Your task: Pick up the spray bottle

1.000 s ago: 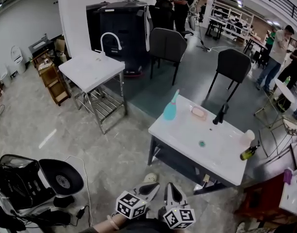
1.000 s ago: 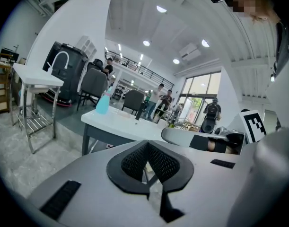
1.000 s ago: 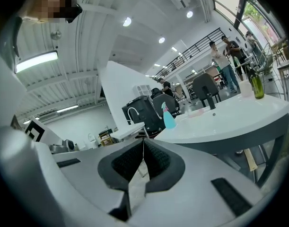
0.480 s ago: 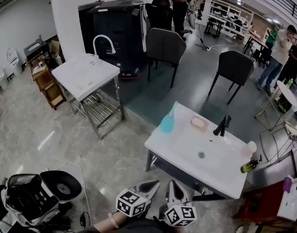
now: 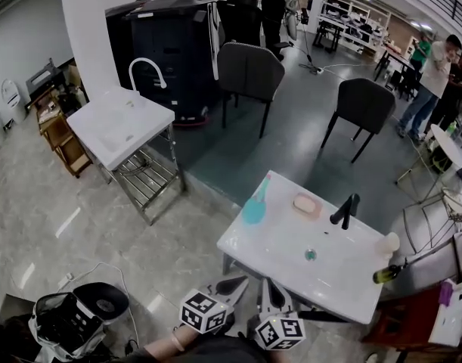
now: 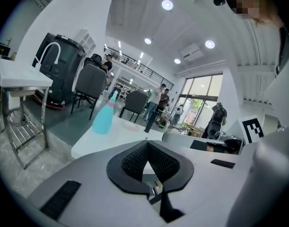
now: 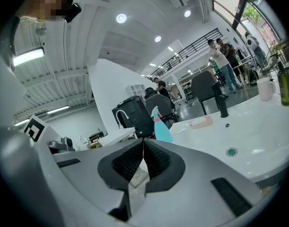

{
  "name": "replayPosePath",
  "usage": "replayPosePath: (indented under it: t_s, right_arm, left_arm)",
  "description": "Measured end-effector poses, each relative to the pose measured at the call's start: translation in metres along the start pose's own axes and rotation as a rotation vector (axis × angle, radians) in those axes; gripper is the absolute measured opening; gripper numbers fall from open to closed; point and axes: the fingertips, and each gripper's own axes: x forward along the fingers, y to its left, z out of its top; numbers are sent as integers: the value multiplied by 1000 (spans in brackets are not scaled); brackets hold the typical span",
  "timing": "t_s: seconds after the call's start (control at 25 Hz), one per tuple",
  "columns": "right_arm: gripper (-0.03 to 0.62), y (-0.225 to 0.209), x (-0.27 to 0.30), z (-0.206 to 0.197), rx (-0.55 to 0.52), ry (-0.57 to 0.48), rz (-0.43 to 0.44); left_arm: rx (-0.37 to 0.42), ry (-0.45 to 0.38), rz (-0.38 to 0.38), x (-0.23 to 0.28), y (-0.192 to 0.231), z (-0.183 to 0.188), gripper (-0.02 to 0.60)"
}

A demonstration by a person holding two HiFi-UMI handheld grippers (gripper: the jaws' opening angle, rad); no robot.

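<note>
Shift since earlier: the white sink table [image 5: 280,267] has slid closer to my two grippers in the head view, and the black case on the floor [image 5: 72,324] has dropped toward the lower left corner.
Spray bottle [image 5: 255,203]: teal with a pink nozzle, upright at the table's far left corner, untouched.
On the table: a pink soap bar [image 5: 307,205] just beside the bottle, a black faucet [image 5: 345,210] past it, a green drain [image 5: 311,255] in the basin, and a pale cup [image 5: 390,242] and a dark green bottle [image 5: 387,274] at the right end.
Left gripper [image 5: 232,284]: I see its jaws closed tip to tip with nothing between, short of the table's near edge.
Right gripper [image 5: 270,292]: jaws pressed together, empty, next to the left one.
Surroundings: a second sink stand [image 5: 117,123] with a curved white tap stands well to the left, with two dark chairs [image 5: 249,70] beyond the table.
</note>
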Motion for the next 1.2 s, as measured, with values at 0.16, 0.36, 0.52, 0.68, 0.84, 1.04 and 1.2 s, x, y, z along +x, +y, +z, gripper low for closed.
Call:
replayPosePath:
  t_s: [0.16, 0.36, 0.52, 0.68, 0.84, 1.04, 1.2]
  right_arm:
    - [9, -15, 28, 12, 7, -11, -24]
    - [9, -22, 63, 17, -8, -9, -16]
    - [9, -32, 85, 18, -26, -2, -23]
    - [9, -33, 100, 10, -29, 14, -15]
    - [9, -31, 111, 6, -49, 22, -1]
    - [9, -36, 119, 10, -89, 26, -13]
    - [9, -41, 129, 15, -109, 33, -6]
  left_arm:
    - [14, -3, -14, 22, 20, 22, 6]
    - [7, 1, -21, 47, 49, 36, 6]
    - [18, 2, -37, 67, 66, 46, 6]
    - [5, 4, -35, 77, 83, 47, 6]
    - [5, 5, -49, 83, 89, 48, 6]
    - [4, 10, -47, 90, 95, 55, 6]
    - [2, 14, -36, 94, 101, 57, 6]
